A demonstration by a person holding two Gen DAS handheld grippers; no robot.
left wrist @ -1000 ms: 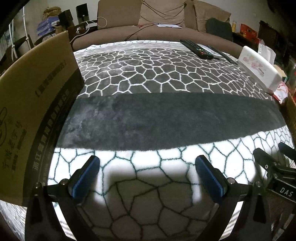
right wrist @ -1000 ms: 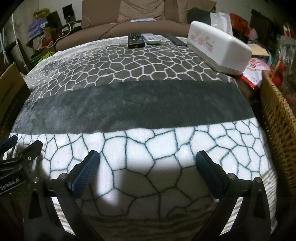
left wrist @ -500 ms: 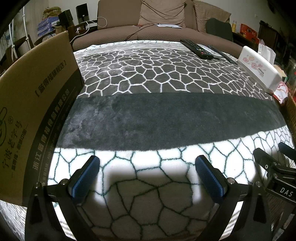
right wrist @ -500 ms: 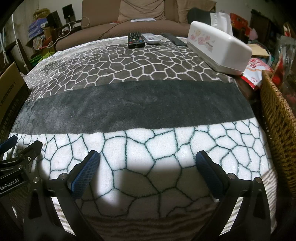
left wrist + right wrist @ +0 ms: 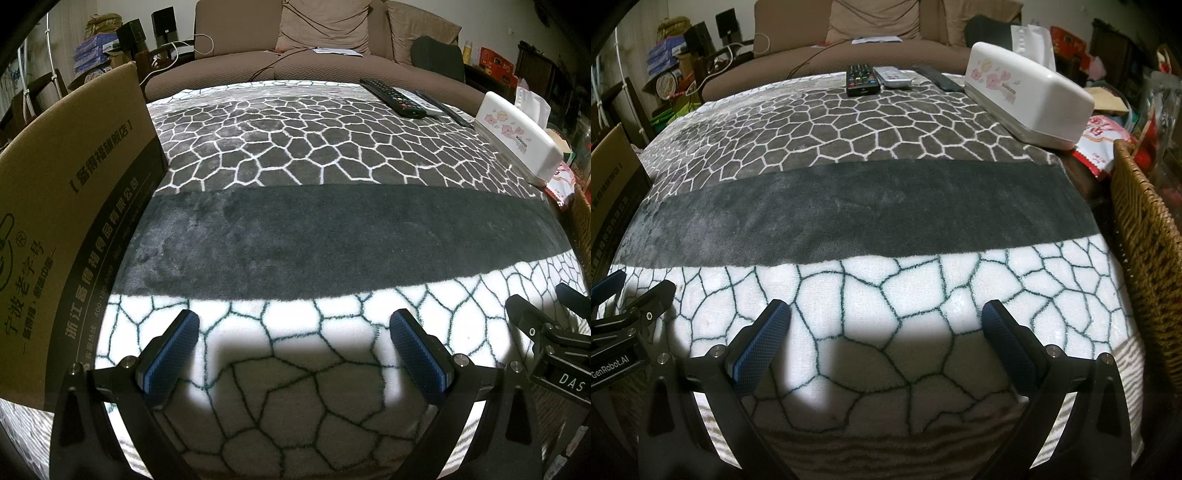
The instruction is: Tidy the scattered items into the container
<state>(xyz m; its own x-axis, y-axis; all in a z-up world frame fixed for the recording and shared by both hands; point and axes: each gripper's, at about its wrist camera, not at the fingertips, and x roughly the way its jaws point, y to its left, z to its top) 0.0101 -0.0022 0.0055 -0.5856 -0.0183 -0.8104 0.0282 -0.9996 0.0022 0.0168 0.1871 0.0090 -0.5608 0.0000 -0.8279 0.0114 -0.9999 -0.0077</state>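
Note:
A brown cardboard box [image 5: 70,206] with black printed characters stands at the left edge of the blanket-covered table [image 5: 332,236]; its corner [image 5: 609,177] also shows in the right wrist view. A black remote [image 5: 862,79], a silver remote [image 5: 892,76] and a dark flat remote [image 5: 938,79] lie at the far end. My left gripper [image 5: 295,328] is open over the white patterned part, nothing between its fingers. My right gripper [image 5: 886,321] is also open and empty, beside the left one. The black remote [image 5: 393,98] is far from both.
A white tissue box [image 5: 1027,99] with pink flowers sits at the far right. A wicker basket [image 5: 1148,236] stands off the right edge, a red-and-white snack bag [image 5: 1102,142] behind it. A brown sofa [image 5: 295,40] lies beyond the table.
The left wrist view has shifted slightly, so the cardboard box appears a little lower and nearer. Both grippers stay open in place.

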